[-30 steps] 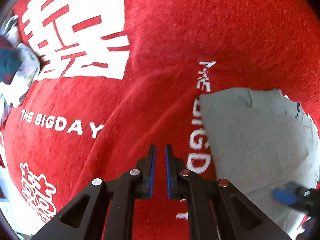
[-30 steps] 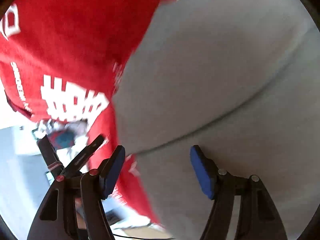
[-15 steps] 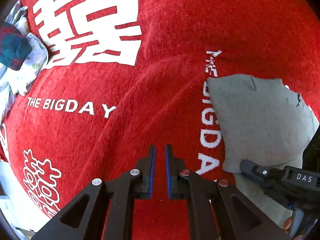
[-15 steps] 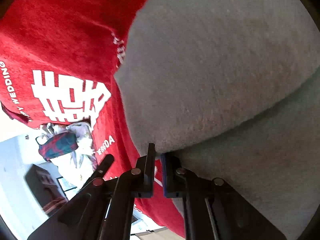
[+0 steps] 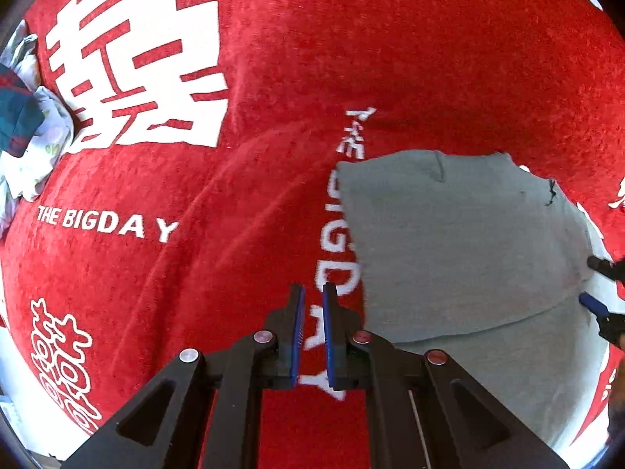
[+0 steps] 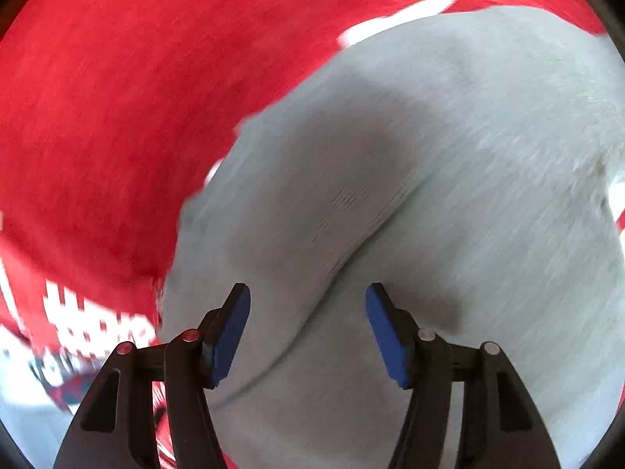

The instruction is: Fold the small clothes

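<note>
Grey garment (image 5: 461, 250): soft, light knit, limp, already doubled once, lying flat on red plush cloth (image 5: 273, 78) printed with white lettering. Best taken at a corner or the folded edge (thin layers may slip). Left claw (image 5: 311, 336) narrow, empty; right claw (image 6: 308, 332) opening, nothing pinched.

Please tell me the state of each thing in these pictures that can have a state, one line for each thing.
grey garment: lying on the red cloth, one layer folded over another.
red cloth: spread out under the garment, lightly creased.
pile of other clothes: crumpled, at the cloth's edge.
left gripper: shut, holding nothing, beside the garment.
right gripper: jaws opening, above the garment, nothing gripped.
</note>
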The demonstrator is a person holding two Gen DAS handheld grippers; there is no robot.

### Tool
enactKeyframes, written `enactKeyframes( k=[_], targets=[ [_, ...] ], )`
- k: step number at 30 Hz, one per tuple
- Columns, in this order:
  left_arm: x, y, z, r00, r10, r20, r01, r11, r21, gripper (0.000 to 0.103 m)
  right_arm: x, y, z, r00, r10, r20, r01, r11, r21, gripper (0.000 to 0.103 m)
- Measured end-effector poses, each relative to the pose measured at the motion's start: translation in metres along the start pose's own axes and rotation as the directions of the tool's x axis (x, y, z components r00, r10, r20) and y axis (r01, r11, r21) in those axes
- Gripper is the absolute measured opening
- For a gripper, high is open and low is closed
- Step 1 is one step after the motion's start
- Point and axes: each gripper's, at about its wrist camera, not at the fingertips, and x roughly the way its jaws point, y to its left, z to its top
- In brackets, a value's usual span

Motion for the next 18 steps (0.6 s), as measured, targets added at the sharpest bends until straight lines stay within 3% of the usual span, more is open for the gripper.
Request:
enactKeyframes(
  k=[1,3,13,16,18],
  targets=[
    [0.0,-0.004,0.0,1.0,-0.004,-0.003,0.004,1.0,0.002,0.01,0.001,-0.002,0.005,1.0,0.008,0.001,-0.008,1.0,0.011,0.06],
    [-0.003,-0.009,0.0,1.0,-0.009,-0.004,0.009,1.0,0.005,0.01,0.004,-0.002,0.012,1.0,0.004,-0.013,-0.004,1.0,0.005,0.008],
    [-0.009,-0.025,-0.005,0.999,-0.026,-0.025,0.026,1.0,0.005,0.011,-0.005,-0.014,-0.008,0.996,-0.077,-0.046,0.075,0.996,-0.057,0.01],
    [-0.013,-0.033,-0.006,0.999,-0.023,-0.027,0.023,1.0,0.011,0.098,-0.015,-0.012,-0.013,0.992,-0.118,-0.049,0.111,0.985,-0.13,0.017],
    [-0.011,-0.039,-0.007,1.0,-0.014,-0.019,0.014,1.0,0.027,0.102,-0.023,-0.01,-0.019,0.99,-0.131,-0.055,0.119,0.977,-0.179,0.04]
  ],
)
